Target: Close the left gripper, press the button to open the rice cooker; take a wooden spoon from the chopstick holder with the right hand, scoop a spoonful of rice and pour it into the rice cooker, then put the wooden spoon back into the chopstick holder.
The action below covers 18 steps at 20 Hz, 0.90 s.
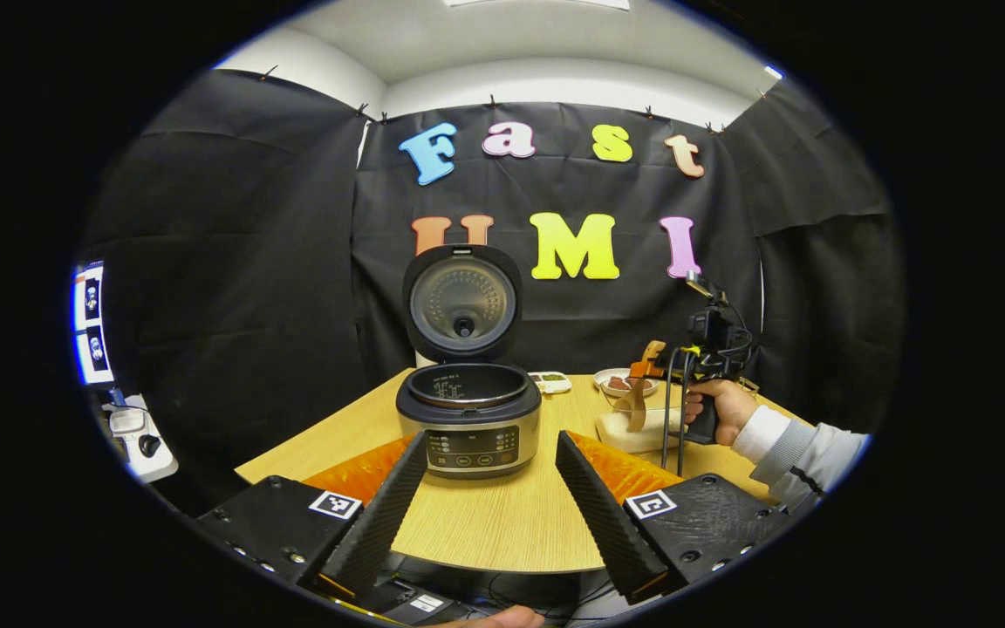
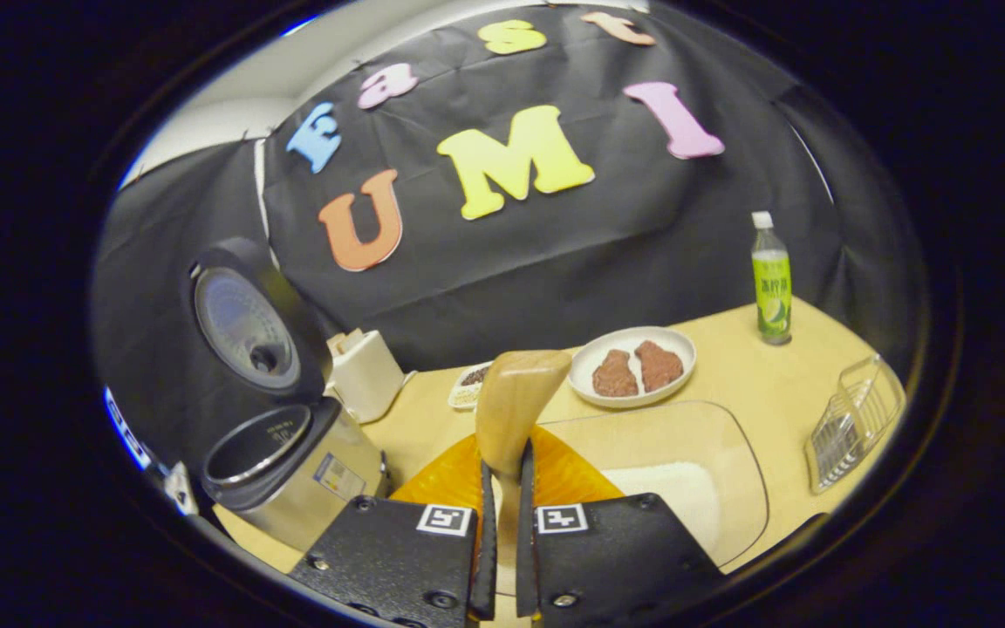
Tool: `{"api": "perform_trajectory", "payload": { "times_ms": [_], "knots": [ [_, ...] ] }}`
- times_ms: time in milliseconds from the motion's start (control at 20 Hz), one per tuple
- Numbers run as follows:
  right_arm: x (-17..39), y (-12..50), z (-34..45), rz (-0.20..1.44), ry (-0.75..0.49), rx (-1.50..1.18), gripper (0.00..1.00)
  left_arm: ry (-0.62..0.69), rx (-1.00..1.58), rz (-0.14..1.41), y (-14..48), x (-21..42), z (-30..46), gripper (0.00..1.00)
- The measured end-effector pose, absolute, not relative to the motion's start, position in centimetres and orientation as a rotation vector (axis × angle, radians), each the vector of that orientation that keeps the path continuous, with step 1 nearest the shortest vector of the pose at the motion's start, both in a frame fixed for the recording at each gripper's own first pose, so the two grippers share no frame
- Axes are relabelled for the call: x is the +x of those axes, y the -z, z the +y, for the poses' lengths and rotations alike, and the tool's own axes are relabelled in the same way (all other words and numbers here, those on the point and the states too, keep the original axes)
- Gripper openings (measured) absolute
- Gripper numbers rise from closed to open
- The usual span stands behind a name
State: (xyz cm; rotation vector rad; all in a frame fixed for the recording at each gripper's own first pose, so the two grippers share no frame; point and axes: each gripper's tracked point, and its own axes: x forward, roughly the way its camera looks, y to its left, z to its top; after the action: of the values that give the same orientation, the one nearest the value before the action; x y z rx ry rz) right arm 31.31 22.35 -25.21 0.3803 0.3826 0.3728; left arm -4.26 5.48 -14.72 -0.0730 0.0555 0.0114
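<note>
black cloth hangs behind a pale wooden tabletop [image 1: 485, 523], and on it the rice cooker [image 1: 468, 423] stands with its lid [image 1: 462, 301] already swung up and the inner pot [image 2: 256, 445] bare, so i judge the button press done. my left claw [image 1: 489, 497] hangs wide apart just in front of the cooker, holding nothing. my right claw [image 2: 502, 532] is pinched narrow on the handle of the wooden spoon [image 2: 516, 401], whose bowl rises ahead of the fingers; in the left gripper view i see that claw farther off with a hand [image 1: 716, 410] and a pale sleeve behind it, above the clear tray [image 2: 712, 453] that holds the white rice [image 2: 668, 501]. beyond the tray sit a plate [image 2: 633, 344] with two brown pieces, a small dish [image 2: 468, 388], a green bottle [image 2: 770, 279] and a wire rack [image 2: 851, 419]; the white box [image 2: 363, 371] beside the cooker may be the chopstick holder, though i cannot tell for sure. i take the step in hand to be the scoop. to do it well i would tip the spoon bowl down into the deep part of the rice, push low and forward, then level it before lifting so grains do not slide off. the carry to the pot should be slow and flat, well under the raised lid, and the grip must stay firm since a thin handle can twist between the fingers.
</note>
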Motion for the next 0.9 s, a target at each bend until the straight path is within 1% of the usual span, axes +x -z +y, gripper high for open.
{"api": "perform_trajectory", "payload": {
  "times_ms": [150,300,550,750,900],
  "knots": [
    [31.8,25.7,20.8,0.44,-0.373,0.586,0.14,-0.019,-0.081,0.057,14.6,-4.1,5.8,0.95],
    [32.1,25.5,19.4,0.453,-0.383,0.783,0.14,-0.027,-0.084,0.05,14.3,-4.0,5.9,0.95],
    [32.2,24.6,17.1,0.412,-0.352,0.899,0.14,-0.024,-0.071,0.057,14.5,-3.9,5.2,0.95],
    [31.9,22.9,15.3,0.383,-0.381,1.093,0.14,-0.026,-0.057,0.052,14.4,-4.0,4.8,0.95],
    [31.6,21.8,13.3,0.342,-0.363,1.194,0.13,-0.024,-0.047,0.055,14.5,-4.0,4.5,0.95]
  ]
}}
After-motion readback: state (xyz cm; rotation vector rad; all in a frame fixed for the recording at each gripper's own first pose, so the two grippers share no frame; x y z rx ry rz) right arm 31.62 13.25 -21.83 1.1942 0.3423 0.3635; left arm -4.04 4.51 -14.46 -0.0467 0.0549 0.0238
